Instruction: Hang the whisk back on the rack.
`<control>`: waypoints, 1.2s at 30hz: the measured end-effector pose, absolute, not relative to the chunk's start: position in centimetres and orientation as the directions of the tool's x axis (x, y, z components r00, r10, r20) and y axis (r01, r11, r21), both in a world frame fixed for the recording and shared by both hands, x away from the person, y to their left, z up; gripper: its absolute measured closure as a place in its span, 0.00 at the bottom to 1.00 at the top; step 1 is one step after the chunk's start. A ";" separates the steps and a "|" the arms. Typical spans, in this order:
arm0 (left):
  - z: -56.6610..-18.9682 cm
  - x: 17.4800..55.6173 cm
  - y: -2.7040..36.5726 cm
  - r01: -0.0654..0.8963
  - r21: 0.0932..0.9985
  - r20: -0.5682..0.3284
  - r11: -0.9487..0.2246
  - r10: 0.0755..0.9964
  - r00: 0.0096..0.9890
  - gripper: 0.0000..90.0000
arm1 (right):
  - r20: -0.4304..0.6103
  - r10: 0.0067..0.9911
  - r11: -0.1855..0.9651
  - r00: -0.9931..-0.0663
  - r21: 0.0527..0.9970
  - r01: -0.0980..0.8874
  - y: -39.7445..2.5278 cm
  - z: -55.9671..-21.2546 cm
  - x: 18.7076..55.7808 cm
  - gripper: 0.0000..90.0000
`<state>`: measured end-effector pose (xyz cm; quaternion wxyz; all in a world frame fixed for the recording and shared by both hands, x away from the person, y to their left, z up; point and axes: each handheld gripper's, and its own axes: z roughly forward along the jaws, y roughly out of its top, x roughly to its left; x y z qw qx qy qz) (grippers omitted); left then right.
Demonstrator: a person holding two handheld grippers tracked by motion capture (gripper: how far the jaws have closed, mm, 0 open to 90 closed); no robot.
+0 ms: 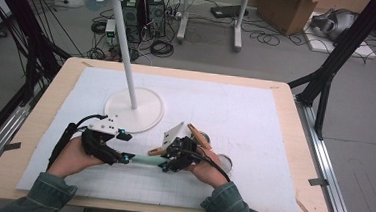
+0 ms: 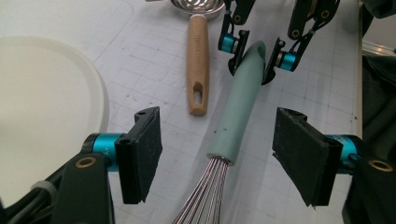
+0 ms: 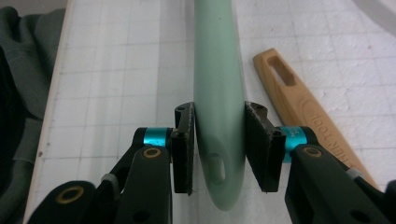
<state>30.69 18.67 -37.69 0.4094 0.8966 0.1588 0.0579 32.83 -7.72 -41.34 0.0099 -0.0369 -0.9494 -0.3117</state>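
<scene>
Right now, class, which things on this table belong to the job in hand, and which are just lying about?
In the job:
whisk with the green handle
right gripper, shut on that handle
left gripper, open around the whisk's neck

Lying about:
wooden-handled strainer
white hook stand

On the white gridded mat [image 1: 235, 114], the mint-green-handled wire whisk [image 2: 238, 112] lies between the two grippers (handle end toward the right one). The tan wooden-handled strainer [image 2: 198, 65] lies just beside it, and the round white stand base [image 1: 148, 113] sits behind both.
</scene>
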 end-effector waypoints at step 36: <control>-38.4 30.6 16.3 0.213 0.672 -0.031 -0.709 0.261 0.965 0.66 | 0.003 0.032 0.756 -0.999 0.654 0.026 -7.1 -36.0 32.0 0.73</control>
